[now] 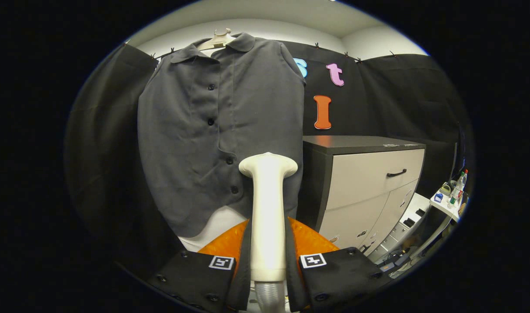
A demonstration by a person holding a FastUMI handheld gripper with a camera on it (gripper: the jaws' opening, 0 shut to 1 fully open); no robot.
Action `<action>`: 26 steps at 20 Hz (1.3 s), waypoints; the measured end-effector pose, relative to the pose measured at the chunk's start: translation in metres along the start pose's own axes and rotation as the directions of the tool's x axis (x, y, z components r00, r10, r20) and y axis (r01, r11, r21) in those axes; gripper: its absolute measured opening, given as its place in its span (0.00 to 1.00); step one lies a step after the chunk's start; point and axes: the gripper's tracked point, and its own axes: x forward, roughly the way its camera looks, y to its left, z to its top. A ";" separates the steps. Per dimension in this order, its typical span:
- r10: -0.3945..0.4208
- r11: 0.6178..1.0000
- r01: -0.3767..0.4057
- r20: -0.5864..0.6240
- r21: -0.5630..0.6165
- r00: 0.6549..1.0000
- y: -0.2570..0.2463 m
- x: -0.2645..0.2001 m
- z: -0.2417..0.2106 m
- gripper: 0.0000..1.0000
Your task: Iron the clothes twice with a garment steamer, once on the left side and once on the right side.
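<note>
The gripper (268, 261) is clamped on the handle of the garment steamer (268, 208) — both fingers press its pale shaft from either side, and the steamer stands upright between them with its wide head topmost. A ribbed hose (269, 298) leaves the base of the handle, down between the fingers.

Just beyond the steamer head hangs the dark button-front shirt (217, 134), on a pale hanger (219, 39) against the black cloth. The head sits low on the garment, near its lower hem and on the panel to the right of the button row; whether the head touches the cloth I cannot tell.

To do this pass well, I judge the head should be kept flat to the fabric and drawn slowly along the full height of one side, staying off the buttons, with the grip firm enough that the handle does not twist — then the same on the other side. To the right of the shirt stands a cabinet (369, 182) with drawers, well clear of the stroke.
</note>
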 end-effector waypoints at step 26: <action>0.292 0.956 -0.285 0.342 -0.073 0.893 0.156 -0.032 0.205 0.41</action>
